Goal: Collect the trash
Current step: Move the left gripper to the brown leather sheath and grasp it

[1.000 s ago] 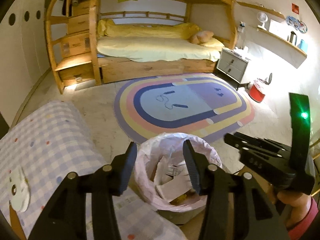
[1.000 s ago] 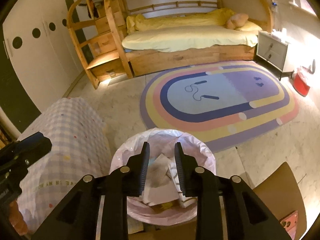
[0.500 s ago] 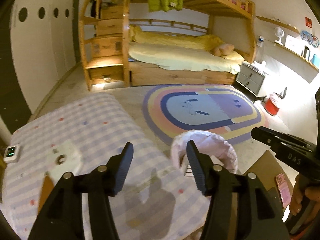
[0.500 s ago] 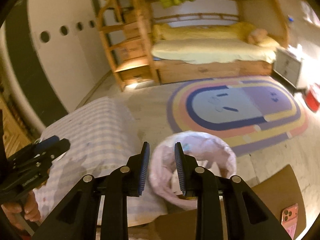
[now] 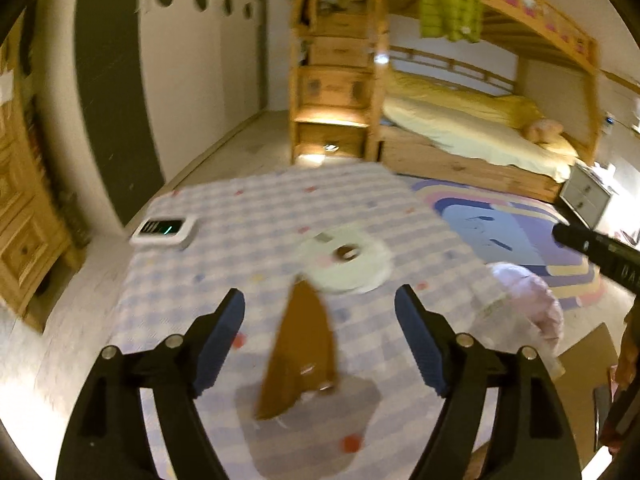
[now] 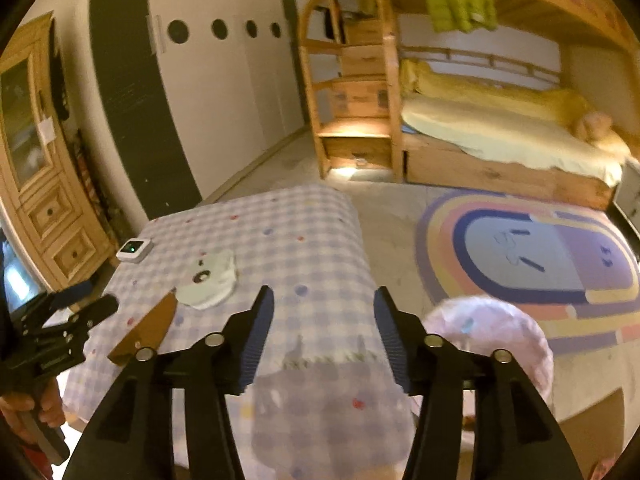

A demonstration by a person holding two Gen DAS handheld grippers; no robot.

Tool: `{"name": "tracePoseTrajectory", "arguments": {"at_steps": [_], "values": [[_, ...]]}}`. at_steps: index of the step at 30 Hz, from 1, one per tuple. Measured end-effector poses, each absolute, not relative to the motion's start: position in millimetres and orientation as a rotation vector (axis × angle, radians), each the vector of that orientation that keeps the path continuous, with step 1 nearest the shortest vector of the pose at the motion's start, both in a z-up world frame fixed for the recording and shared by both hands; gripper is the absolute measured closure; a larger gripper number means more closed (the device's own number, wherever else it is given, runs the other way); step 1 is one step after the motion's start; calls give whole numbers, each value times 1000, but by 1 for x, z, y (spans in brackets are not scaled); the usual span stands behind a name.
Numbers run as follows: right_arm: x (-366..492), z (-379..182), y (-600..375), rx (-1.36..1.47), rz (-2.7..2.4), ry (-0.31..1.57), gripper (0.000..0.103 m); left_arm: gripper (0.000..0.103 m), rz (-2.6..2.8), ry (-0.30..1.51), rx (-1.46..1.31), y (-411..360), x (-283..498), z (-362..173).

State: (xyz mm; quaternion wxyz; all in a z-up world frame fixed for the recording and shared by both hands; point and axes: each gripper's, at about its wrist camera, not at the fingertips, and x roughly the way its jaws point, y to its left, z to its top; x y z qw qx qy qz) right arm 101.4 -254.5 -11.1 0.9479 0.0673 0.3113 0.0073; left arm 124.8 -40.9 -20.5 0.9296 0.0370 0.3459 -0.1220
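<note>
A brown paper scrap (image 5: 300, 356) lies on the checked tablecloth (image 5: 248, 216), touching a white round wrapper (image 5: 348, 266) beyond it. My left gripper (image 5: 320, 340) hovers over the scrap with its jaws opening and nothing between the pads. My right gripper (image 6: 324, 332) hangs over the table's right end, also opening and empty. In the right wrist view the scrap (image 6: 148, 328) and the wrapper (image 6: 210, 278) sit to the left, by my left gripper (image 6: 96, 298). The pink-lined trash bin (image 5: 524, 308) (image 6: 492, 332) stands on the floor right of the table.
A small white device (image 5: 166, 230) with a green light rests at the table's far left corner. A cardboard piece (image 5: 588, 352) lies by the bin. Beyond are a striped oval rug (image 6: 532, 248), a wooden bunk bed (image 6: 500, 128) and a wooden cabinet (image 6: 44, 184).
Both views have swung left from over the bin to over the table. Both grippers' jaws stand wider than before. The scrap and wrapper have come into the middle of the left wrist view.
</note>
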Motion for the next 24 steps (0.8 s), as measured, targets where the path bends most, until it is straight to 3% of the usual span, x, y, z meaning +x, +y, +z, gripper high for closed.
{"name": "tracePoseTrajectory", "arguments": {"at_steps": [13, 19, 24], "values": [[110, -17, -229, 95, 28, 657, 48, 28, -227, 925, 145, -50, 136, -91], [109, -18, -235, 100, 19, 665, 48, 35, -221, 931, 150, -56, 145, -99], [115, -21, -232, 95, 38, 676, 48, 49, -213, 901, 149, -53, 147, -98]]}}
